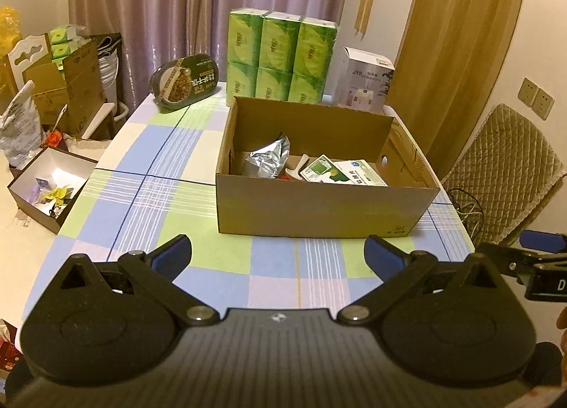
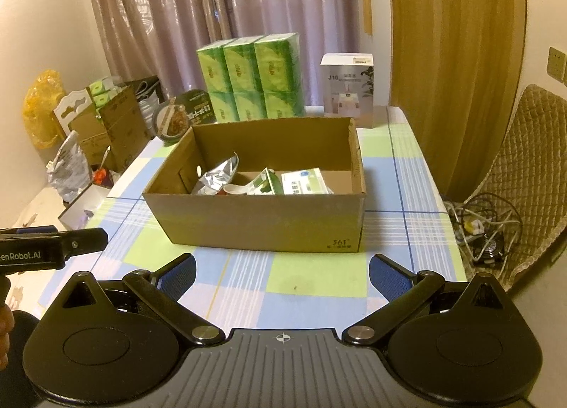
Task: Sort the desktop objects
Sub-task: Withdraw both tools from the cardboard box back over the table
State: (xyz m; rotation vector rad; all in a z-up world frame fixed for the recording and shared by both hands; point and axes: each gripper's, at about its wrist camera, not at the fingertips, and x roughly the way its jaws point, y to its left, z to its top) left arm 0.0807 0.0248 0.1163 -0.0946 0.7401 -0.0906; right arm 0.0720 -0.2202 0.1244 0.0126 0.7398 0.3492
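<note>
An open cardboard box [image 1: 319, 209] [image 2: 255, 220] stands in the middle of the checked tablecloth [image 1: 149, 202] [image 2: 312, 277]. Inside it lie a crumpled silver foil bag [image 1: 267, 160] [image 2: 216, 177], a white spoon-like item [image 1: 296, 169] [image 2: 235, 190] and green-and-white small cartons [image 1: 351, 174] [image 2: 304, 181]. My left gripper [image 1: 278, 254] hovers open and empty in front of the box. My right gripper [image 2: 281, 275] is also open and empty, just short of the box's near wall. Each gripper shows at the edge of the other's view.
Behind the box stand a stack of green tissue packs [image 1: 280, 61] [image 2: 251, 78], a white appliance carton [image 1: 365, 80] [image 2: 349, 89] and a dark instant-food bowl [image 1: 184, 82] [image 2: 184, 117]. Left of the table sit a shallow tray of bits [image 1: 49, 185] and cardboard boxes [image 1: 67, 92]. A padded chair [image 1: 503, 174] [image 2: 524, 181] stands right.
</note>
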